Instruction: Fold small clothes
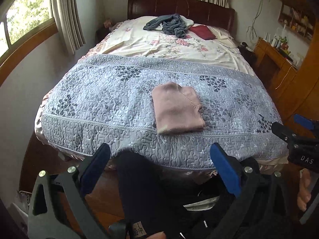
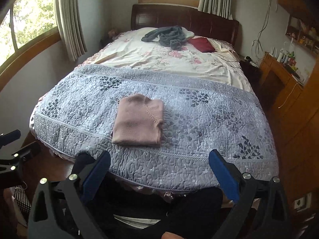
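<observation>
A pink garment (image 1: 177, 108) (image 2: 139, 120) lies folded into a neat rectangle on the grey quilted bedspread (image 1: 103, 103) (image 2: 199, 123), near the foot of the bed. My left gripper (image 1: 159, 165) hangs open off the foot edge, well short of the garment, with nothing between its blue pads. My right gripper (image 2: 159, 167) is also open and empty, held back from the bed's foot. The right gripper (image 1: 295, 131) shows at the right edge of the left wrist view, and the left gripper (image 2: 14, 149) at the left edge of the right wrist view.
A crumpled grey-blue garment (image 1: 169, 24) (image 2: 167, 34) and a dark red folded cloth (image 1: 202, 31) (image 2: 201, 43) lie near the headboard on the floral sheet (image 1: 169, 47). A wooden cabinet (image 1: 279, 67) (image 2: 283, 79) stands to the right. Dark trouser legs (image 1: 139, 189) are below the grippers.
</observation>
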Demonstrator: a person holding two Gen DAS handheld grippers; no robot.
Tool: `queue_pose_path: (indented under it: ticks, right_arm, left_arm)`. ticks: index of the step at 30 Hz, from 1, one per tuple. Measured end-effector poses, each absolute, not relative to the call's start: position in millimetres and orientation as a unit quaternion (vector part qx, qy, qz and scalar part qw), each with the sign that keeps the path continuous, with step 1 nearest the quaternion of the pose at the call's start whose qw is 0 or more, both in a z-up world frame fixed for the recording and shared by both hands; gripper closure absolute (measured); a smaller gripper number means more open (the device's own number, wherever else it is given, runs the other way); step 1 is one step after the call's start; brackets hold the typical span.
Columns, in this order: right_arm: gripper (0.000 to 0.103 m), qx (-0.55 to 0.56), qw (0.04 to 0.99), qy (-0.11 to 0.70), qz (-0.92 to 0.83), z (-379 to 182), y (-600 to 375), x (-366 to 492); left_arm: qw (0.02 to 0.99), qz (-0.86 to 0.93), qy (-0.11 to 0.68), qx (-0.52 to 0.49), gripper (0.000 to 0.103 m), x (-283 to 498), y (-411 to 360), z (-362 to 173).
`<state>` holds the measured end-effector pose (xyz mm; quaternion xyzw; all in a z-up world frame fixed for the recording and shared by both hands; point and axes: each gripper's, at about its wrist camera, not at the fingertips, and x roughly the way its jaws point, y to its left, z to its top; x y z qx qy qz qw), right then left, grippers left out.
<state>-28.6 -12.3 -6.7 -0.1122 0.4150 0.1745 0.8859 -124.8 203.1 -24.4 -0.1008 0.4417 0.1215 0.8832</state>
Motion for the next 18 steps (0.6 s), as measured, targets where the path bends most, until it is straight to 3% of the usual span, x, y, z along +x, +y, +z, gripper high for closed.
queue_pose_path:
  ticks: [18]
  right_arm:
    - [0.004, -0.115, 0.885, 0.412, 0.182, -8.7, -4.7, -28.8]
  left_arm:
    - [0.879, 0.121, 0.447, -0.109, 0.004, -120.8, 209.9, -31.5]
